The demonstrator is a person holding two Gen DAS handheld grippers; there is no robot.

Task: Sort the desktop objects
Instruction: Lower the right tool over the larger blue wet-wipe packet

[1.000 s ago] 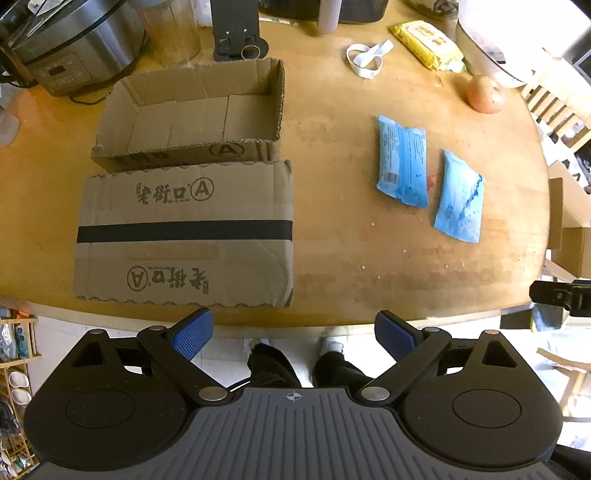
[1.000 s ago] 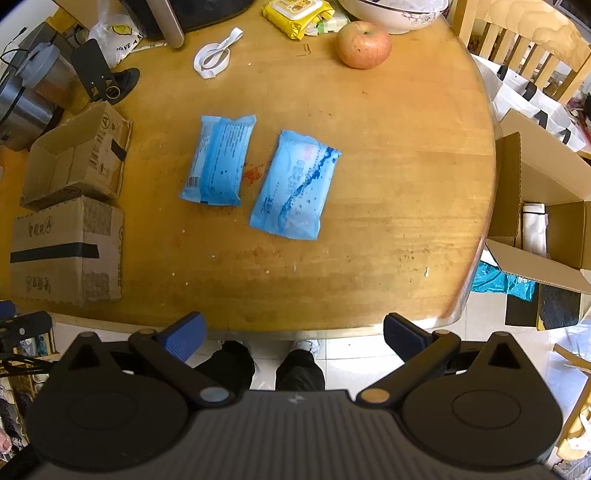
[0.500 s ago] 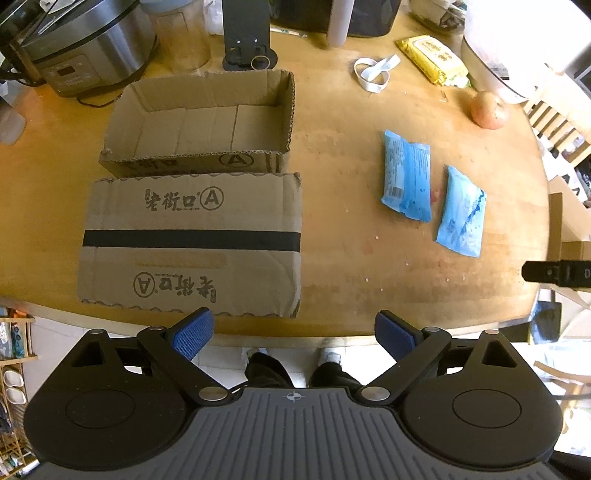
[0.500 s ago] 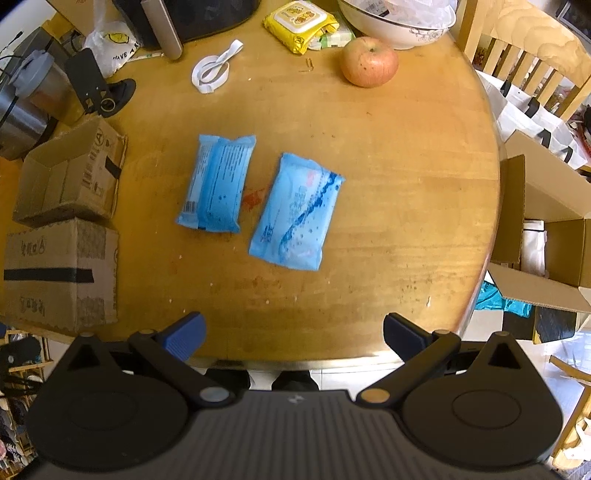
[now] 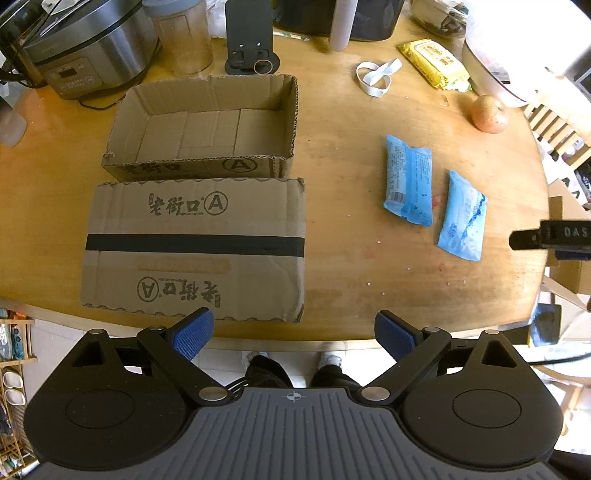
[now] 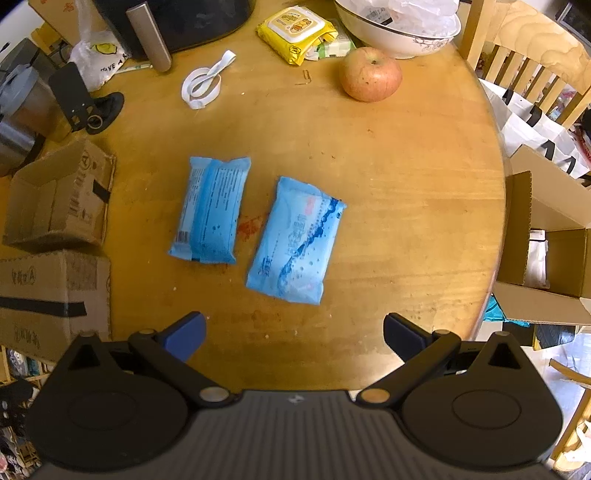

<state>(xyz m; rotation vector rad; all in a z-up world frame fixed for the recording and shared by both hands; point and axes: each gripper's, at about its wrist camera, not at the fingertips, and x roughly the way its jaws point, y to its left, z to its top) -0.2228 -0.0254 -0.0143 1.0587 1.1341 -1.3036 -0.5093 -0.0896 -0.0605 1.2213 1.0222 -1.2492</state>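
Note:
Two blue tissue packs lie side by side on the round wooden table [image 6: 406, 221]. The left pack [image 6: 210, 210] [image 5: 408, 179] lies printed back up. The right pack [image 6: 295, 240] [image 5: 463, 216] lies front up, just ahead of my right gripper [image 6: 293, 332], which is open and empty above the table's near part. My left gripper [image 5: 293, 330] is open and empty at the table's front edge, near a closed cardboard box [image 5: 195, 247]. An open, empty cardboard box [image 5: 207, 125] sits behind it. The right gripper's finger shows at the right edge of the left wrist view.
At the back are an apple [image 6: 370, 74], a yellow wipes pack [image 6: 295, 33], a white bowl [image 6: 399, 33], a white strap [image 6: 205, 83], a black stand [image 5: 251, 37] and a rice cooker [image 5: 81, 44]. A chair [image 6: 524, 48] and an open box [image 6: 546, 236] stand to the right.
Both grippers have moved forward over the table, so the boxes and blue packs look nearer. Nothing on the table has moved. Both grippers stay open.

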